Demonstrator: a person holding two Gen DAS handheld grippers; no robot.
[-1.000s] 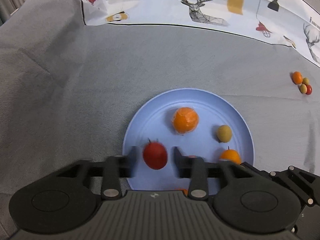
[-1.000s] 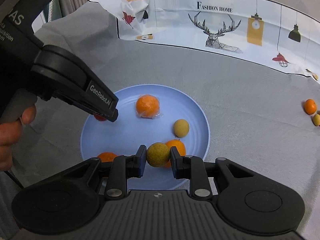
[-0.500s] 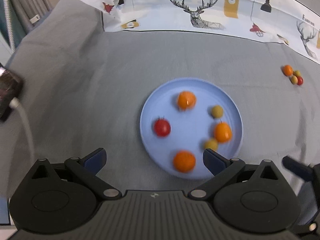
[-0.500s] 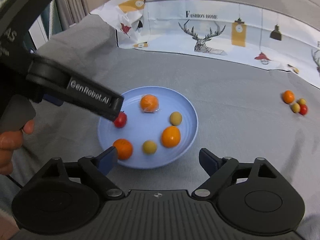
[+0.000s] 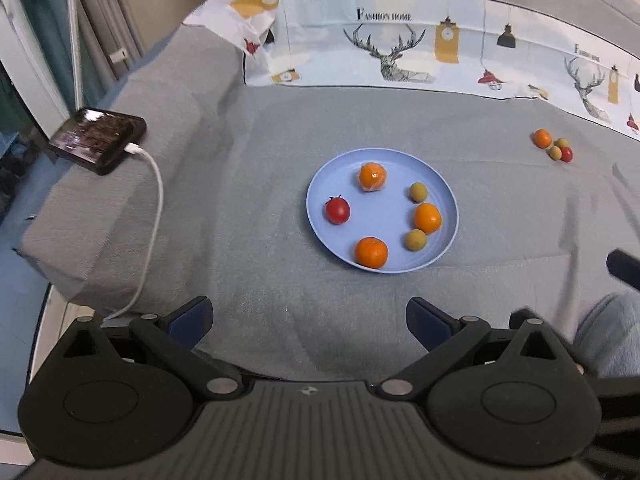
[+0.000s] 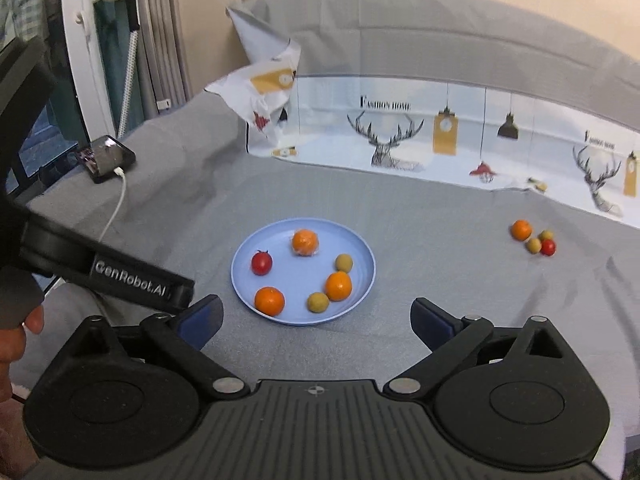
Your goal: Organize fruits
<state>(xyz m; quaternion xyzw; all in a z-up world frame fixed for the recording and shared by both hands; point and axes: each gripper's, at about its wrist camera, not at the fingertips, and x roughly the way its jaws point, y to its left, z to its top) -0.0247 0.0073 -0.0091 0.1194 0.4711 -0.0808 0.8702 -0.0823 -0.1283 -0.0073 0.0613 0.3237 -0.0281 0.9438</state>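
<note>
A blue plate (image 5: 318, 200) (image 6: 362, 254) lies on the grey cloth. On it are a red tomato (image 5: 337, 210) (image 6: 261, 263), a wrapped orange (image 5: 372, 176) (image 6: 305, 242), two more oranges (image 5: 371, 252) (image 5: 427, 218), and two yellow-green fruits (image 5: 415, 240) (image 5: 418, 192). A small cluster of loose fruits (image 5: 554, 147) (image 6: 534, 237) lies far right on the cloth. My left gripper (image 5: 308, 322) is open and empty, held back from the plate's near side. My right gripper (image 6: 316, 322) is open and empty, also back from the plate.
A phone (image 5: 98, 140) (image 6: 105, 157) with a white cable (image 5: 154, 216) rests on a raised grey ledge at the left. A printed deer cloth (image 5: 420, 52) lines the back. The left gripper's body (image 6: 108, 272) crosses the right wrist view at the left.
Both grippers let go of their fruits, the tomato and a yellow-green fruit, onto the plate, opened wide and pulled back and up away from the plate.
</note>
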